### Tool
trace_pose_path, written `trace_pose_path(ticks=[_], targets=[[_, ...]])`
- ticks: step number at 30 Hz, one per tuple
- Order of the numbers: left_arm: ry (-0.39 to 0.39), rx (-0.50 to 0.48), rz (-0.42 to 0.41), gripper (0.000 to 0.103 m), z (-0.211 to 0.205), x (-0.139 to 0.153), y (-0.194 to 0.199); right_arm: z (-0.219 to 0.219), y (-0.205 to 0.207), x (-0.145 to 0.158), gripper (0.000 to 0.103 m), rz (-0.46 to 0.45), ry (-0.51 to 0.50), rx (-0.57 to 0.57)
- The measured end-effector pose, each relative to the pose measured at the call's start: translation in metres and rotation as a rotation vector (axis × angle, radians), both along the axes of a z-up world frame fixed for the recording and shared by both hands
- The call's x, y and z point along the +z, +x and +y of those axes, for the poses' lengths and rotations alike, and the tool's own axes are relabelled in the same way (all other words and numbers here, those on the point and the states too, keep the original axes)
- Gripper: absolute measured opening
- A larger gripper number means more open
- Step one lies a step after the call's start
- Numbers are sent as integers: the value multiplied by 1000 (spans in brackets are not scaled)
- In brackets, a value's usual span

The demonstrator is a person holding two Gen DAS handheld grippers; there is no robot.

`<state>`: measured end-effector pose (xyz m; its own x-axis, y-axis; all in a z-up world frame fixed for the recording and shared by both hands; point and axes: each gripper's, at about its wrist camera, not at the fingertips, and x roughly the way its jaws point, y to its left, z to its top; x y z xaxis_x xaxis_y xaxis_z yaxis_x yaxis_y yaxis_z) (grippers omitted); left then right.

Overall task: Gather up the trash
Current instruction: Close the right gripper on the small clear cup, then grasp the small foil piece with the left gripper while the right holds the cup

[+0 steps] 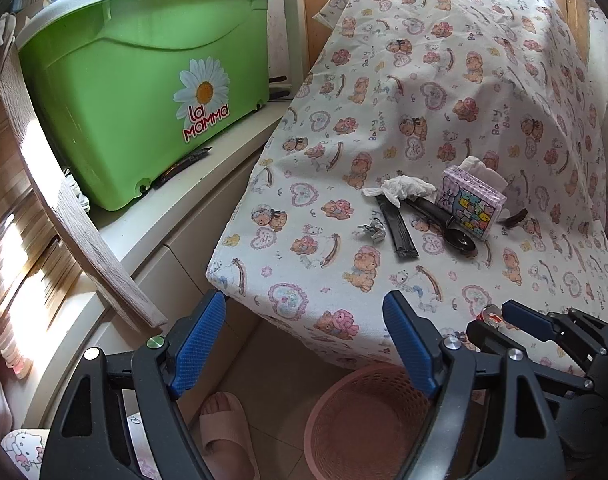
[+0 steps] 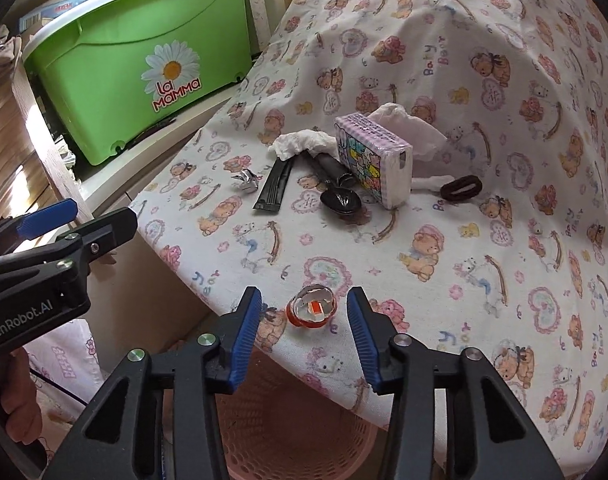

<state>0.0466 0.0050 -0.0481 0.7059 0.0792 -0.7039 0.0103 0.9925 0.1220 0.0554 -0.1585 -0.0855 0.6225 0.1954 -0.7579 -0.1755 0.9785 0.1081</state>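
Two grippers worked over the counter (image 2: 484, 280). Right gripper (image 2: 304, 312) bracketed a torn orange capsule (image 2: 312, 306) at the cloth's edge, pads not yet touching it. Left gripper (image 1: 304, 344) hung released beside it. Pink basket (image 1: 364, 420) sat below, probably to catch trash.

Bear-print cloth surface (image 2: 464, 280) carries crumpled tissue (image 2: 302, 142); foil scrap (image 2: 246, 181); black sachet (image 2: 274, 186); tissue pack (image 2: 374, 160); orange capsule (image 2: 312, 307) near edge.

Both wrist views look steeply down, close, sharing the cloth-covered table (image 1: 424, 120) and pink basket (image 2: 304, 440)
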Motion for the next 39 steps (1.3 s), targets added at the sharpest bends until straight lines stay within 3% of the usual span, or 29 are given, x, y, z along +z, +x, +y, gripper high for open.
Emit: trace_pose_path(ticks=[4,5,9,12,14,16,20,21,23,30,33,35,39], targets=[[6,-9,9,79,-1,-1,1,-1,2,-4,31,1,-22,-19],[8,-12,12,79,-2,-2,1,-3,2,-5,23,5,-24,-30],[-2,-37,34,79,-4,-5,2,-10,2,-3,17,-2,12,-53],[-13,-46,72,77,-6,-11,8,-17,-2,4,16,-28,37,-69],[-36,-50,104,64,-8,-13,18,-24,-4,11,16,-40,74,-74],[-66,-55,149,60,-12,-15,35,-28,-4,17,16,-58,70,-84],[-197,-116,266,53,-24,-16,70,-37,0,24,16,-64,69,-103],[-195,-129,292,52,-32,-16,81,-40,-1,26,16,-66,78,-109],[-180,-126,327,40,-43,-18,102,-45,-1,29,16,-73,83,-121],[-162,-42,400,37,-55,-23,154,-57,1,31,16,-65,75,-152],[-132,-26,473,33,-61,-36,165,-59,1,32,16,-62,82,-155],[-158,-13,505,21,-61,-44,171,-60,0,33,16,-62,92,-155],[-224,17,511,12,-57,-53,174,-61,-2,35,16,-61,105,-159]])
